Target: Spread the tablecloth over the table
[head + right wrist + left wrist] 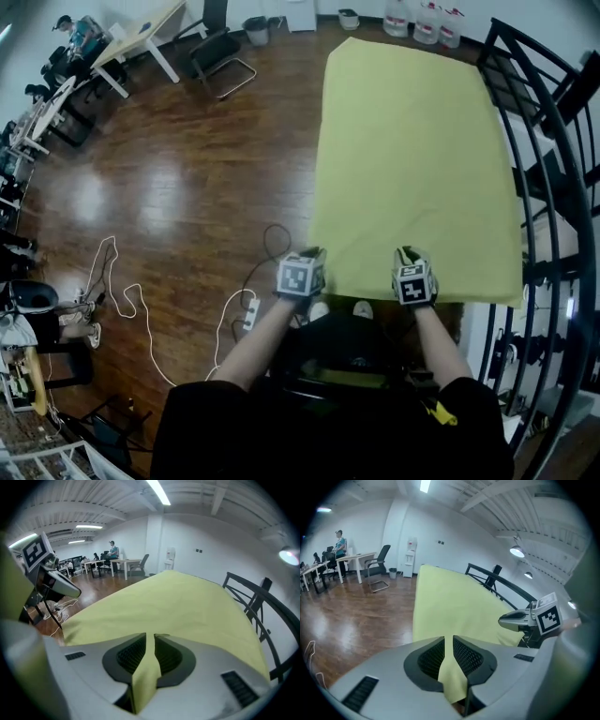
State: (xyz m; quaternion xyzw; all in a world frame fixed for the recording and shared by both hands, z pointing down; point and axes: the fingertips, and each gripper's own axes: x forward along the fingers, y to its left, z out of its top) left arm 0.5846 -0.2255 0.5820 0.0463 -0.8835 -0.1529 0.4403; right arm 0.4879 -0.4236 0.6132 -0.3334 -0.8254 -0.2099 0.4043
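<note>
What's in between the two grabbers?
The near edge of the yellow tablecloth, pinched by the left gripper and right gripper; the head view shows it.

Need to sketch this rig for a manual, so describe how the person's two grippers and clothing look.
Both the left gripper and the right gripper have smooth light-grey moulded bodies, black cross-hatched pads and a cube of black-and-white square markers. The person wears a black short-sleeved top.

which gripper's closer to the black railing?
Right. The right gripper grips the tablecloth edge on the railing side; the left gripper grips it farther off, toward the open floor.
</note>
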